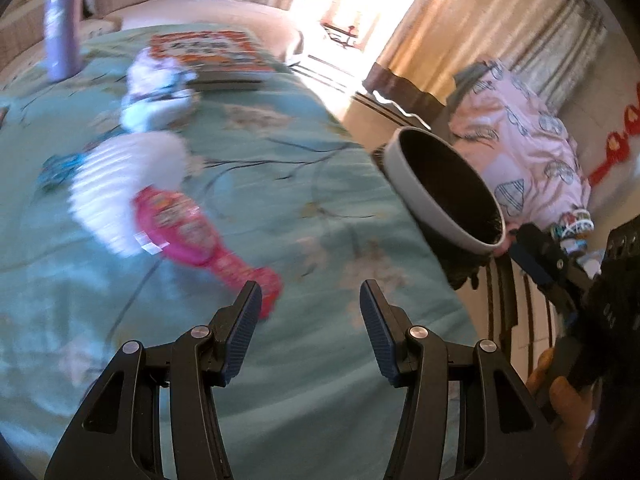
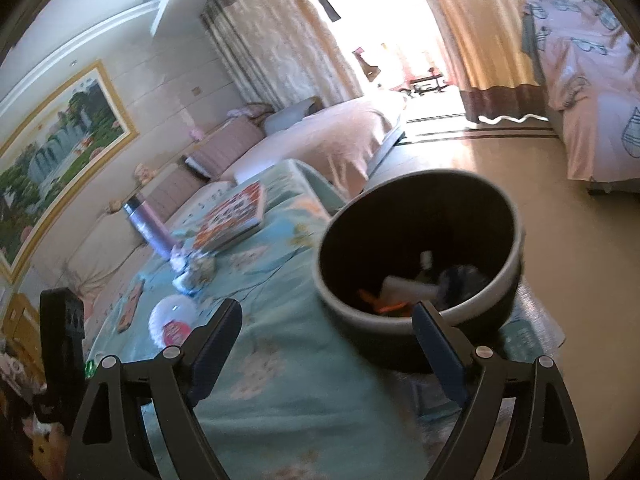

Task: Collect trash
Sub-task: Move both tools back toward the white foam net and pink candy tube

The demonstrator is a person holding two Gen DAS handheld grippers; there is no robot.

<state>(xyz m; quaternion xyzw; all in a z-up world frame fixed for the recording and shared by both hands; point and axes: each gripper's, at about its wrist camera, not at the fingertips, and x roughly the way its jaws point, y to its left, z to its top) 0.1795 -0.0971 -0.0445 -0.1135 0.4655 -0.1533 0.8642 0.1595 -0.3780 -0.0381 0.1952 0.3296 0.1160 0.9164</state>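
Two grippers hover over a bed (image 1: 320,216) spread with a teal floral blanket. Jaws of the left gripper (image 1: 310,304) are released and empty, just beside a pink wrapper (image 1: 188,232) lying against a white pleated paper piece (image 1: 120,184). Farther back sit crumpled white trash (image 1: 156,92), a book (image 1: 208,52) and a purple bottle (image 1: 62,28). Jaws of the right gripper (image 2: 326,320) are spread wide, empty, at a trash bin (image 2: 416,312) beside the bed edge holding scraps.
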